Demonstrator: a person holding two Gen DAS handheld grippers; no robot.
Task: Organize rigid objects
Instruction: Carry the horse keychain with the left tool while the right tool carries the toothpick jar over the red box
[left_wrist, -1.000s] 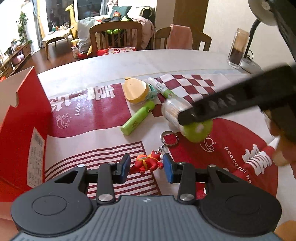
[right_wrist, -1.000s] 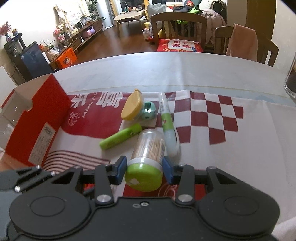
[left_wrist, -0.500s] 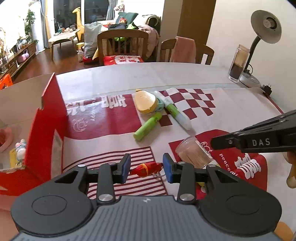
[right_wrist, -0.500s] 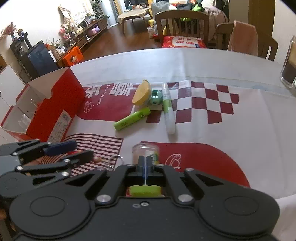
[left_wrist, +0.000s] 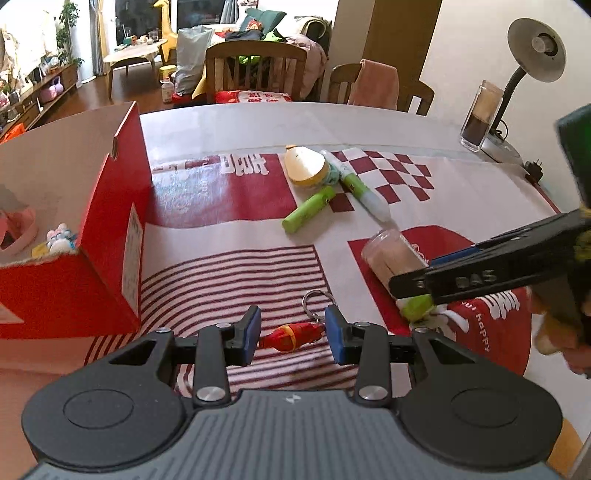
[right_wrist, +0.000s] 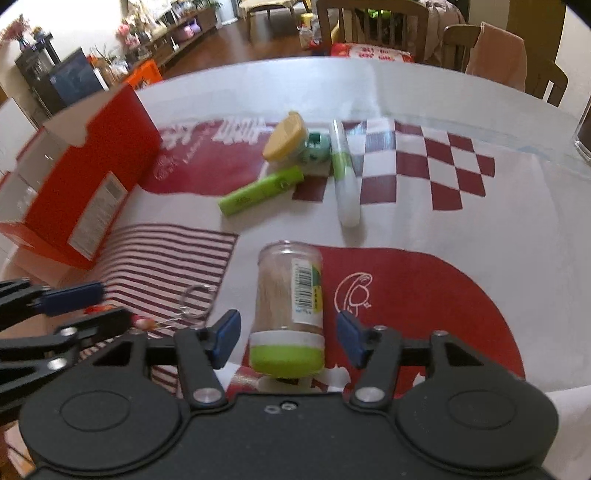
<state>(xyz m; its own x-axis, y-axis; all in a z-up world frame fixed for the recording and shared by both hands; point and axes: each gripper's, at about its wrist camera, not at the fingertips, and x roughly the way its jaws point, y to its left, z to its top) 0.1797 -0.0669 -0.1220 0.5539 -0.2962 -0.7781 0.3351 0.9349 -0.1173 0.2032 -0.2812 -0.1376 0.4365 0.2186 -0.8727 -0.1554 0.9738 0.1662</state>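
Toothpick jar lies freed between my opening right gripper, while my left gripper carries the red keychain pinched boxward.

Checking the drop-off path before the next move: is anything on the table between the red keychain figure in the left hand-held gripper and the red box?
Nothing visible does. The keychain figure sits between the left hand-held gripper pads, and only bare striped tablecloth lies between it and the red box. The other loose items lie off to the right.
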